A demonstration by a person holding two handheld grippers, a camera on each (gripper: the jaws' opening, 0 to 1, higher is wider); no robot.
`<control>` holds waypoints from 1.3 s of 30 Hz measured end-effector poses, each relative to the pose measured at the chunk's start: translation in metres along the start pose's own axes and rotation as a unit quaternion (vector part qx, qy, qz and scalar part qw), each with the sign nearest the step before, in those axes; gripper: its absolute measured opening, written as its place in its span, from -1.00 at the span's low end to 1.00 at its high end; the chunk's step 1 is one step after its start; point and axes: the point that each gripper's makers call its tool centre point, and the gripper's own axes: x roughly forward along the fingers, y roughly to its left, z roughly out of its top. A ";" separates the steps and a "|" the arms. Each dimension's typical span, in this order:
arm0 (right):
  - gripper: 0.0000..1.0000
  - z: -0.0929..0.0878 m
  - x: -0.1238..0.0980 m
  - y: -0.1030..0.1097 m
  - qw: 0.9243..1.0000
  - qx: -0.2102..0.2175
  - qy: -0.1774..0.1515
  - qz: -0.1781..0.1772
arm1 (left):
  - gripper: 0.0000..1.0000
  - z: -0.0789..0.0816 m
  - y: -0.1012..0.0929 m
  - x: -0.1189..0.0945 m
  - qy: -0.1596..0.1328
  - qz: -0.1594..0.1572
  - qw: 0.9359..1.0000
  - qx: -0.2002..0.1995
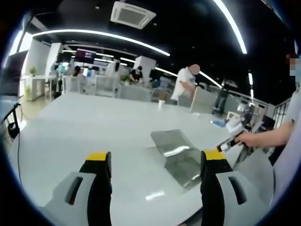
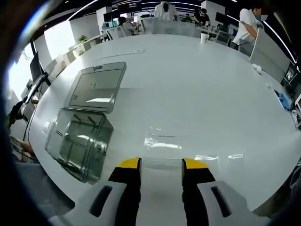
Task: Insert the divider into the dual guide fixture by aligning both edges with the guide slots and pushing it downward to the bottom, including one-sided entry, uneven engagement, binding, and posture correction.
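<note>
the wide white worktop (image 2: 197, 89) carries a clear box fixture (image 2: 80, 141) with its hinged lid (image 2: 96, 87) laid flat open. a clear divider (image 2: 162, 141) lies just ahead of the right claw (image 2: 161, 165), whose jaws stand narrow and empty. the left claw (image 1: 156, 157) gapes wide, holding nothing.

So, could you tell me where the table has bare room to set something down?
The table is bare across its wide middle and far side, from beyond the right gripper up to the cup. It is crowded only along the left edge, where the clear box and its open lid sit. A clear piece lies just ahead of the gripper.
</note>
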 end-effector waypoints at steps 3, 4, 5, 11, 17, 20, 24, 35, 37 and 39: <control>-0.41 0.005 -0.006 0.002 1.000 -0.007 -0.009 0.002 | 0.51 0.000 -0.001 0.001 0.000 -0.002 1.000 0.000; -0.41 0.007 -0.007 0.003 1.000 -0.008 -0.012 0.003 | 0.51 0.000 -0.001 0.001 0.001 -0.002 1.000 0.000; -0.41 0.009 -0.008 0.003 1.000 -0.010 -0.015 0.003 | 0.51 -0.001 -0.002 0.001 0.001 -0.002 1.000 0.000; -0.41 0.021 -0.021 0.009 0.999 -0.022 -0.034 0.010 | 0.51 -0.005 -0.009 0.006 0.006 -0.013 1.000 -0.002; -0.43 0.034 -0.034 0.014 0.997 -0.038 -0.057 0.018 | 0.51 -0.007 -0.017 0.013 0.008 -0.025 1.000 -0.006; -0.43 0.037 -0.037 0.016 0.997 -0.040 -0.066 0.022 | 0.51 -0.007 -0.021 0.015 0.007 -0.030 1.000 -0.008; -0.44 0.040 -0.042 0.024 0.996 -0.048 -0.073 0.028 | 0.51 -0.008 -0.028 0.018 0.009 -0.040 0.999 -0.009; -0.43 0.053 -0.060 0.041 0.992 -0.069 -0.097 0.047 | 0.46 -0.012 -0.057 0.034 0.016 -0.082 0.996 -0.041; -0.43 0.056 -0.063 0.043 0.991 -0.072 -0.103 0.051 | 0.43 -0.011 -0.065 0.039 0.014 -0.096 0.993 -0.060; -0.43 0.058 -0.067 0.046 0.990 -0.077 -0.108 0.054 | 0.43 -0.009 -0.067 0.046 0.009 -0.107 0.991 -0.075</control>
